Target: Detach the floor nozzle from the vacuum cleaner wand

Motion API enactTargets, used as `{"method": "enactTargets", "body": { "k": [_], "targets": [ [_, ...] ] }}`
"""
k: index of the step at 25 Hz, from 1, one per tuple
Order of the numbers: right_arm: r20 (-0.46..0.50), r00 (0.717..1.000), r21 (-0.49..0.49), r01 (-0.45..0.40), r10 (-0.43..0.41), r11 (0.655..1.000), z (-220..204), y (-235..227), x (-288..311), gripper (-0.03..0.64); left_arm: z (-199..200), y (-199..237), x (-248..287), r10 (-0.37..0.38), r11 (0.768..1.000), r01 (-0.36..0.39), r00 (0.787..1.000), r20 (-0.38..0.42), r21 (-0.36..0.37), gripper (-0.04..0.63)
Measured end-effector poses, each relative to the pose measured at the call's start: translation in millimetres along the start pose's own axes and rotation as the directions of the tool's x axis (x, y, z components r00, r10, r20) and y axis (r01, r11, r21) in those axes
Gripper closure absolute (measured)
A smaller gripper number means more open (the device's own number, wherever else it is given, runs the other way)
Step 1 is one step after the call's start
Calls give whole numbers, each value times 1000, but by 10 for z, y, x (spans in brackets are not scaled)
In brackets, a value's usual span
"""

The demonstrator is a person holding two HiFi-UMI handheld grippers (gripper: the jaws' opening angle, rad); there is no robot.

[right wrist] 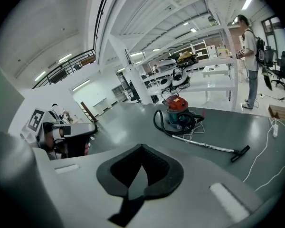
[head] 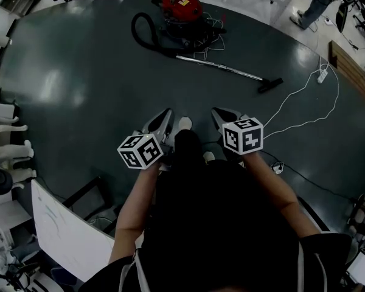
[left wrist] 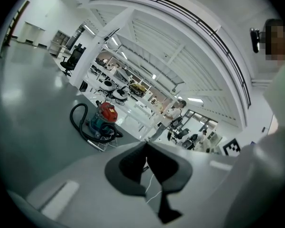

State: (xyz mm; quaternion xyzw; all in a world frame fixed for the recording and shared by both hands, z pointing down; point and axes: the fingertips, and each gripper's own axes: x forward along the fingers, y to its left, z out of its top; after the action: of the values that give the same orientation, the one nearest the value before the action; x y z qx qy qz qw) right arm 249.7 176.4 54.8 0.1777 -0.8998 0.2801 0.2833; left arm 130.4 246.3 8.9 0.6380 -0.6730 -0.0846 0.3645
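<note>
Closed and empty: left hand-held gripper (head: pixel 168 112) and right hand-held gripper (head: pixel 216 111) hovering
The floor nozzle (head: pixel 271 85), on its wand (head: pixel 222 67), is lying well ahead, probably beyond reach.

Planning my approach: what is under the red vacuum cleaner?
A loose white cord spills out around the vacuum cleaner on the dark floor; whatever lies beneath its body is hidden.

The right gripper (right wrist: pixel 141 148) points down over a dark grey floor (right wrist: pixel 114 122), its jaws closed together with nothing between them. Well beyond it stands a red-topped vacuum cleaner (right wrist: pixel 178 109), its black hose (right wrist: pixel 157 122) looped beside it. The metal wand (right wrist: pixel 206 146) lies on the floor and runs right to the black floor nozzle (right wrist: pixel 241 153), which is joined to its end. A white power strip (right wrist: pixel 275 127) lies further right, and a person (right wrist: pixel 249 56) stands by white shelving.
</note>
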Motion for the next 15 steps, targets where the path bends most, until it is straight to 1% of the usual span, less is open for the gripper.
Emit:
{"method": "enactTargets", "body": {
  "k": [6, 10, 15],
  "targets": [
    [-22, 1000, 0, -3, 3, 1000, 370, -8, 487, 620, 427, 453, 258, 15, 1000, -15, 1000, -5, -11, 587],
    [-29, 1000, 9, 5, -5, 1000, 641, 5, 819, 619, 671, 758, 463, 13, 1000, -14, 999, -34, -18, 588],
    [-37, 999, 31, 21, -20, 999, 943, -27, 1193, 620, 948, 1087, 751, -4, 1000, 3, 997, -81, -8, 588]
  ]
}}
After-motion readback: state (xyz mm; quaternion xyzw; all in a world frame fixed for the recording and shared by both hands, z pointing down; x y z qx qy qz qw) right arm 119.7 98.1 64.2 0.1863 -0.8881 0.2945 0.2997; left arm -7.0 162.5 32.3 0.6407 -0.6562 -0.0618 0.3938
